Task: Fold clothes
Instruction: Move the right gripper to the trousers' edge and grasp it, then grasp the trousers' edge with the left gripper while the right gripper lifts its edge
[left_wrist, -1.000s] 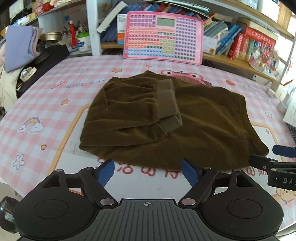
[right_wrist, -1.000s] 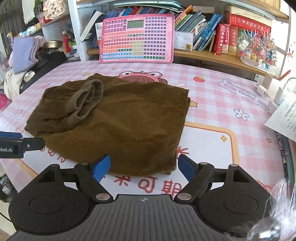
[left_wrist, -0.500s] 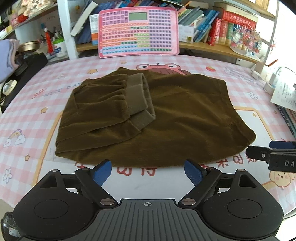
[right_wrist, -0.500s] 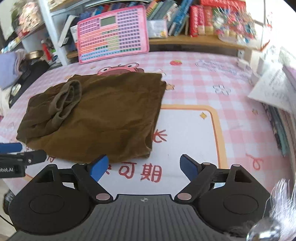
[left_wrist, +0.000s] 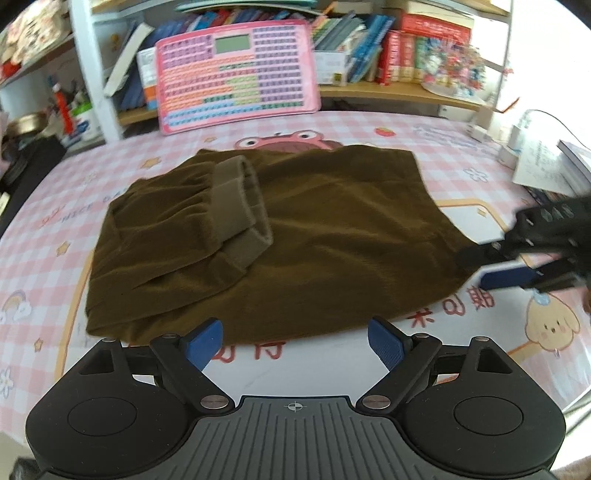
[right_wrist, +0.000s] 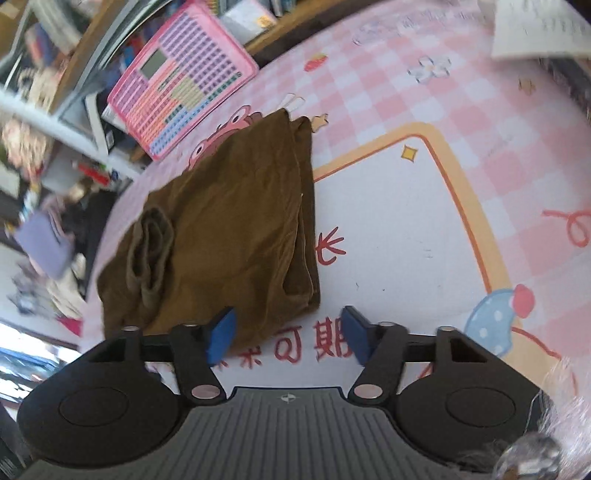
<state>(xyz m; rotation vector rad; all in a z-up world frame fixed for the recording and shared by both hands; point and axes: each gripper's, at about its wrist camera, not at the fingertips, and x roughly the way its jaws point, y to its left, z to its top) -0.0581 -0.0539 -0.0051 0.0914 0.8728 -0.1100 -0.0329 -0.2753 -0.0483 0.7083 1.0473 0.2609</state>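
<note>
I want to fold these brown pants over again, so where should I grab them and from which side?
Take the brown pants by the stacked right-hand edge at the near corner, coming in low from the bare mat on the right. The layers lie flush there, so one pinch likely catches all. The right tool is already beside that corner, its jaws just closing with nothing between them. Avoid the bulky cuffs.

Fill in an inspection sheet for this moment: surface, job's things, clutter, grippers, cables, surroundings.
Surface: table under pink checked cartoon cloth.
Job's things: brown garment, partly folded, ribbed cuff lying on top.
Clutter: papers at the far right edge.
Grippers: left gripper open at the garment's near edge; right gripper open at its corner, fingers just been closing, nothing between them.
Cables: white cable by the papers.
Surroundings: bookshelf, pink board.
</note>
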